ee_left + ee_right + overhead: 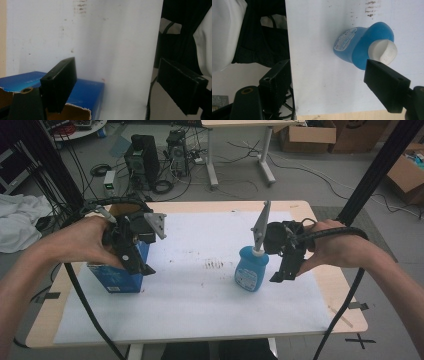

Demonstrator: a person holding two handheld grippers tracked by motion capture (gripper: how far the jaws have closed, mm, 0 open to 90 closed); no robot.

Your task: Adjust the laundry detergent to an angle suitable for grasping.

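Observation:
A blue cardboard box (120,279) stands at the left of the white sheet, and its top is torn open (85,93). My left gripper (140,267) hangs over the box's top with its jaws wide open. In the left gripper view one jaw lies over the box's open top, the other stands off to the side, and the left gripper (116,65) holds nothing. A blue bottle (251,270) with a white cap (383,51) stands upright right of centre. My right gripper (285,274) is open just beside it. In the right gripper view the bottle (354,45) sits beyond one jaw, outside the right gripper's (328,65) gap.
A white paper sheet (200,295) with dark smudges covers most of the wooden table (345,310). Cables trail from both grippers over the front edge. On the floor behind are computer towers (142,157), cardboard boxes (307,135) and a white desk's legs. Black frame posts rise at both sides.

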